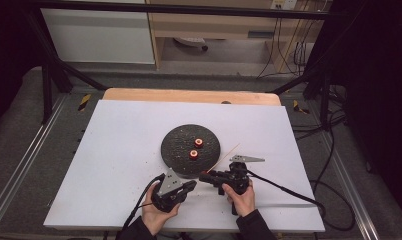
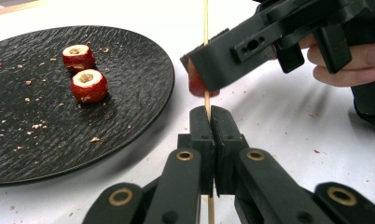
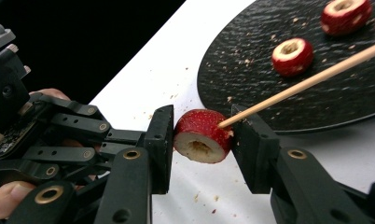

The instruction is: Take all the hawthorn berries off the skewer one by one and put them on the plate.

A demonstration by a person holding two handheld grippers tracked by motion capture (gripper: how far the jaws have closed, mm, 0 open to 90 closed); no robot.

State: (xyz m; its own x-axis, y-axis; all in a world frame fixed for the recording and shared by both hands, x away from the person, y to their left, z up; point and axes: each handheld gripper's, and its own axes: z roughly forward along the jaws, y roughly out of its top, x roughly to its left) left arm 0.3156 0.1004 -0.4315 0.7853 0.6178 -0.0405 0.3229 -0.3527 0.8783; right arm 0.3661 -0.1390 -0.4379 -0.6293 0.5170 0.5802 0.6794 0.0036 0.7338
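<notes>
- Left tool (image 2: 209,122), lower centre, clamped on thin wooden skewer (image 2: 205,28)
- Right tool (image 3: 202,140) grips cored red fruit piece (image 3: 202,136) beside round black textured plate (image 3: 288,107) on white counter (image 1: 119,150)
- Advice: keep skewer aimed through fruit's core; push straight, gently

Lighting: white table (image 1: 114,150) was brightly, evenly lit from overhead; surroundings fell dark. Shadows: soft, short. Glare: faint sheen on plate (image 2: 129,93). Focus: near jaws slightly soft in both gripper views; high view grainy.
</notes>
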